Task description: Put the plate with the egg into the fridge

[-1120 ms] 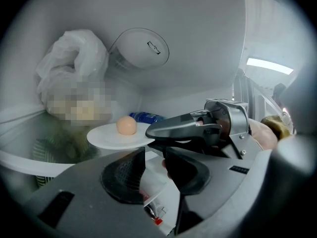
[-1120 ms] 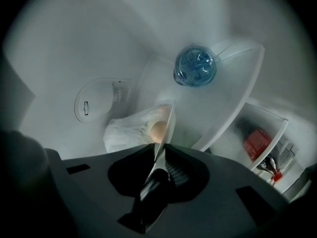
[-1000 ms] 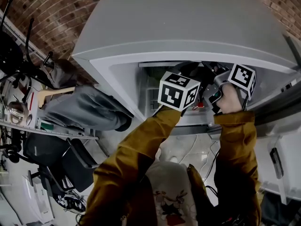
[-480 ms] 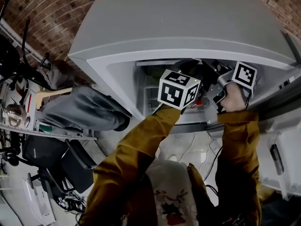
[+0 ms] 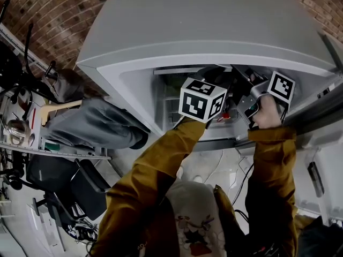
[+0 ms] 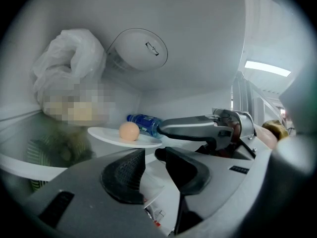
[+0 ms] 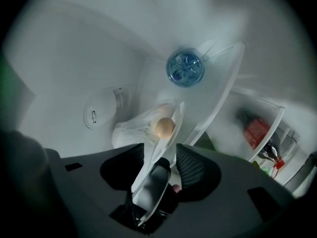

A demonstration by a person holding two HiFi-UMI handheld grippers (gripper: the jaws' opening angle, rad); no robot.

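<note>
left gripper [image 6: 150,156] sits inside the fridge [image 5: 214,25] with fingers spread and nothing pinched. ahead of it the plate [image 6: 106,134] with the egg [image 6: 129,131] looks parked on the shelf [image 7: 218,98], bag [image 6: 69,58] to its left and blue bottle [image 6: 143,123] just behind. right gripper [image 7: 161,155] has just been opening its jaws. they're wide now, rim between the pads but not squeezed. likely risk: backing out crooked snags the rim, drags the plate and rolls the egg off. left gripper view shows the plate lying flat. right gripper view gets it edge-on but adds a red item [image 7: 255,130] further right. head view hides the plate.
</note>
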